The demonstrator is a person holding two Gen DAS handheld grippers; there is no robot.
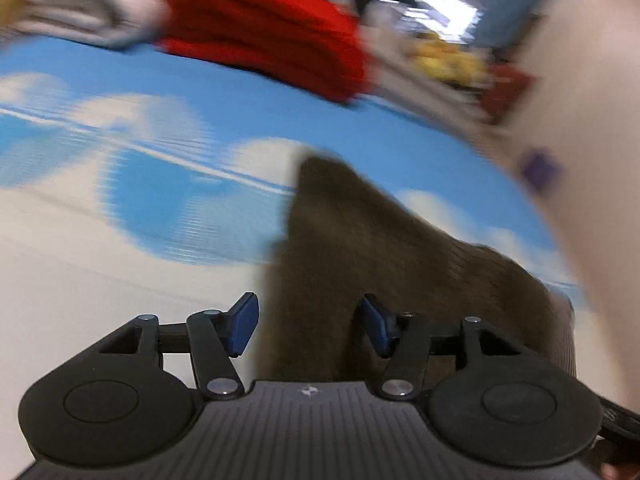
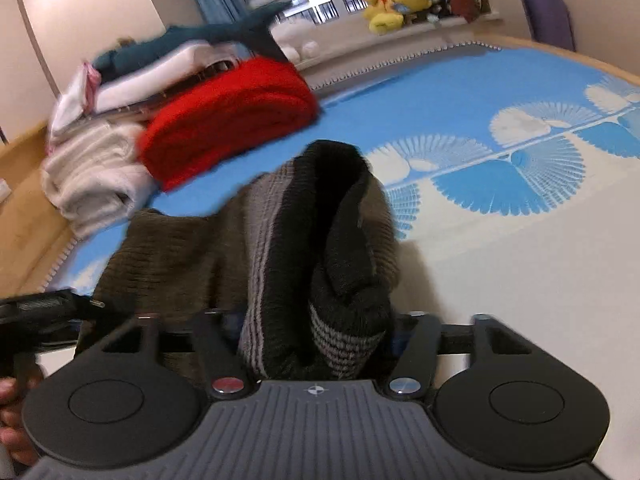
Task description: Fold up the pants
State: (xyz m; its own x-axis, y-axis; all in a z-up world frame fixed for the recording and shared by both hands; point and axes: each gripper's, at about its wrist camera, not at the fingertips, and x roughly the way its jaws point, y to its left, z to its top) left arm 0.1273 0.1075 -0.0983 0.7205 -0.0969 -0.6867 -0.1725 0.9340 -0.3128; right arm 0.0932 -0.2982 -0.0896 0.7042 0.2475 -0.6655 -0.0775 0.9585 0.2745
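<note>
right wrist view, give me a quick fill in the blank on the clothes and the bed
1. The folded blanket behind the brown pants is ____ in colour.
2. The plush toy on the window ledge is ____.
3. The bed cover is printed in white and ____.
4. The bunched pants fabric rises between the fingers of the ____ gripper.

Missing words: red; yellow; blue; right
</note>
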